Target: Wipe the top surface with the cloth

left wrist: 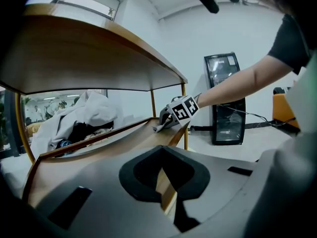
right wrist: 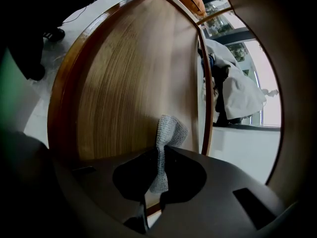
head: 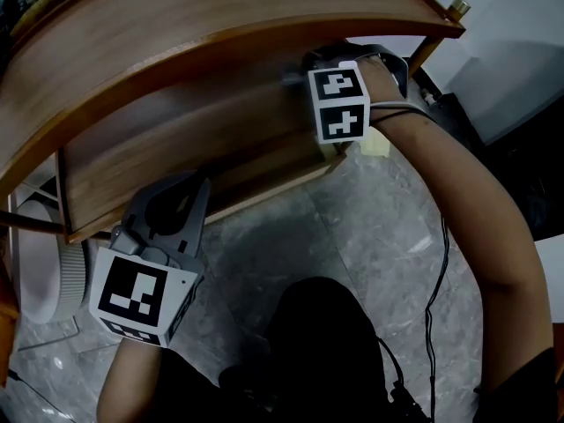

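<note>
Right tongs (right wrist: 155, 185): jaws closed on a grey knitted cloth (right wrist: 167, 131). The cloth is pinched at its narrow middle. Its free end fans out just past the jaw tips and lies against the lower shelf (right wrist: 124, 83), a curved board of striped brown wood with a raised rim. The cloth is therefore on the lower board, under the upper worktop (head: 176, 33), not on top of it.

Right marker cube (head: 338, 104): it carries black-and-white square patterns and sits behind the right tongs at the right end of the shelf.

Left tongs (left wrist: 167, 205): jaws closed tip to tip, nothing held. Through the opening behind the tips, the front edge of the lower shelf shows. Contact with that edge cannot be determined. The left marker cube (head: 141, 293) sits behind these tongs, toward the person.

Ahead of the left tongs, along the shelf, the right tongs work at the far end. Beyond the shelf's back rim lies a heap of white fabric (left wrist: 81, 115) over darker items.

Farther off, past the right tongs, a black glass-door cabinet (left wrist: 224, 98) stands against a white wall.

Below both tongs lies a grey marbled floor (head: 370, 236), and a black cable (head: 438, 271) hangs under the right forearm.
</note>
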Tool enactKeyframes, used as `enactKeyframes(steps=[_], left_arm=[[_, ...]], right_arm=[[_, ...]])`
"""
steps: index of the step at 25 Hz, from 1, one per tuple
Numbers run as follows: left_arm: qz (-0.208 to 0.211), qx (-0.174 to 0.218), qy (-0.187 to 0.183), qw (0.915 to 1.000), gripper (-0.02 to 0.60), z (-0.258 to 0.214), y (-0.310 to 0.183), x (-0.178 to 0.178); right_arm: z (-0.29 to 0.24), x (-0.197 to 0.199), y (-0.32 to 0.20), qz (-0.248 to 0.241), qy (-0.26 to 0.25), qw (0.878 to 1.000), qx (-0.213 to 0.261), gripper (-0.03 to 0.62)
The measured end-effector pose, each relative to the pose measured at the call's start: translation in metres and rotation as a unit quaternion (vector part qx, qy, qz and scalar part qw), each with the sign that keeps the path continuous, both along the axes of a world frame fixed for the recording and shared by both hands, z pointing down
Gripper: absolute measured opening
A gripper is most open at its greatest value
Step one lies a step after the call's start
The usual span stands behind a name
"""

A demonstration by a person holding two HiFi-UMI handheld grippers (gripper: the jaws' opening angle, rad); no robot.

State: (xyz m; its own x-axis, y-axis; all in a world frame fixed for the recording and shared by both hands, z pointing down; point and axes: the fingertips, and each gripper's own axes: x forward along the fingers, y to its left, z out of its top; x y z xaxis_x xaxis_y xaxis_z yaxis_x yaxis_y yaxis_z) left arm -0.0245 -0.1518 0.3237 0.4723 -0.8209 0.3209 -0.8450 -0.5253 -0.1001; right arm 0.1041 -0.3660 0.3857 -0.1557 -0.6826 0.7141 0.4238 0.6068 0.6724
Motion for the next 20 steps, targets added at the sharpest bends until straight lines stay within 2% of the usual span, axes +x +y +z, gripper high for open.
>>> enactKeyframes(steps=[11,15,20], left_arm=[[0.016,-0.002,-0.001,0.9999,0.011,0.002,0.001,0.018],[0.012,0.002,-0.002,0.9999,0.011,-0.001,0.000,0.013],[0.005,0.003,0.003,1.0000,0.011,-0.002,0.005,0.004]], right_arm=[[-0.004,0.052,-0.016,0.072,0.068,0.995,0.013,0.032],[-0.005,0.065,-0.017,0.100,0.095,0.990,-0.001,0.032],[-0.005,0.071,-0.017,0.106,0.105,0.989,-0.001,0.032]])
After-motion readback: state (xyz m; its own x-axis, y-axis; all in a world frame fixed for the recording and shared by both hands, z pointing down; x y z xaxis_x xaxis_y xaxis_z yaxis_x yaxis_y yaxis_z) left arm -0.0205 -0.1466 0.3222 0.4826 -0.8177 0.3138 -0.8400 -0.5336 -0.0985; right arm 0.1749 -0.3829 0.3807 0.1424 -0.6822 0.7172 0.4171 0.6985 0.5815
